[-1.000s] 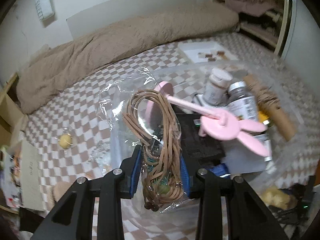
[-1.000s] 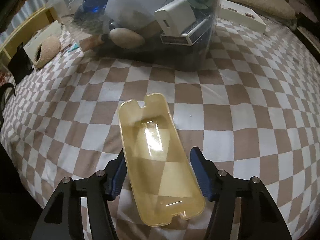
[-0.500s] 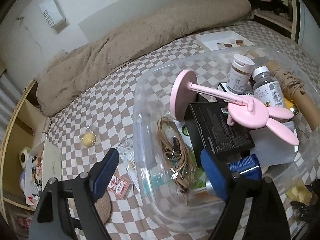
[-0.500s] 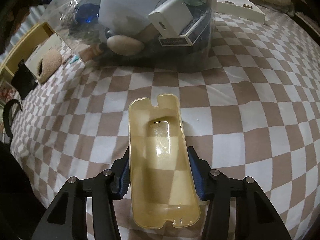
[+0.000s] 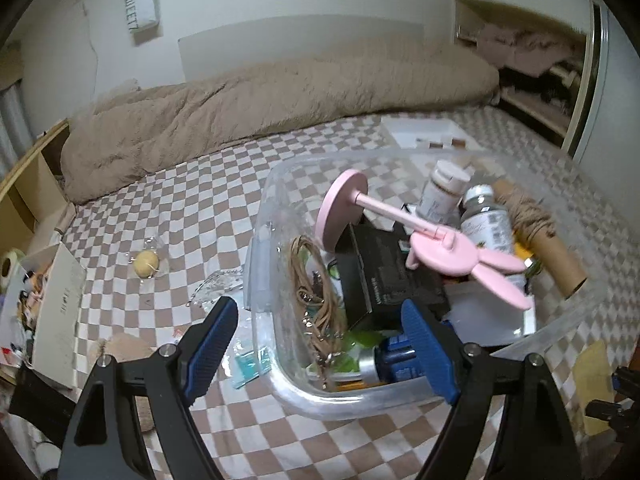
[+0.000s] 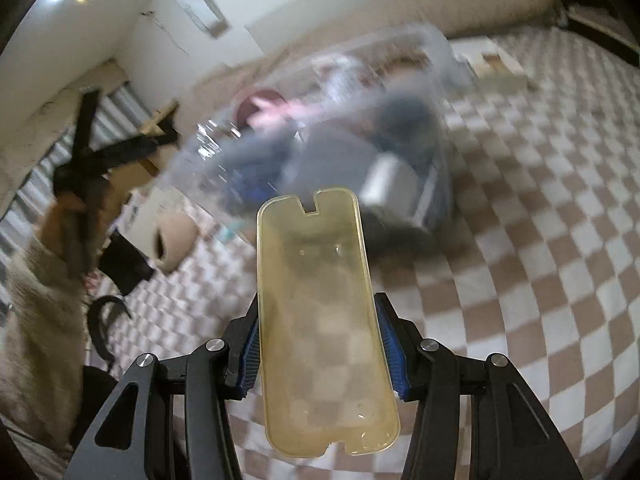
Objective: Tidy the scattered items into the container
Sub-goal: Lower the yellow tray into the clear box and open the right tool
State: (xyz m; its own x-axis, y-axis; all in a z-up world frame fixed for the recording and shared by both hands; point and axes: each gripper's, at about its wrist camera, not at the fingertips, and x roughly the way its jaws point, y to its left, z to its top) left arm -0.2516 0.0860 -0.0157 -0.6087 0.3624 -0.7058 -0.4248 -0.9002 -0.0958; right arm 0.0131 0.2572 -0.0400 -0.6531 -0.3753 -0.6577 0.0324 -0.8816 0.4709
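Risk of slip: right tongs clamped on yellowish translucent tray held short of clear container on bed, smooth sides could slide mid-carry; left tongs wide, empty.

Left gripper spread wide, empty.
Right gripper clamped, lower centre of frame, gripping a flat object.

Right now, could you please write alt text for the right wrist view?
The right tongs clamp a translucent yellow tray above a brown-and-white checked bedspread. Behind it, blurred, stands a clear container full of items.
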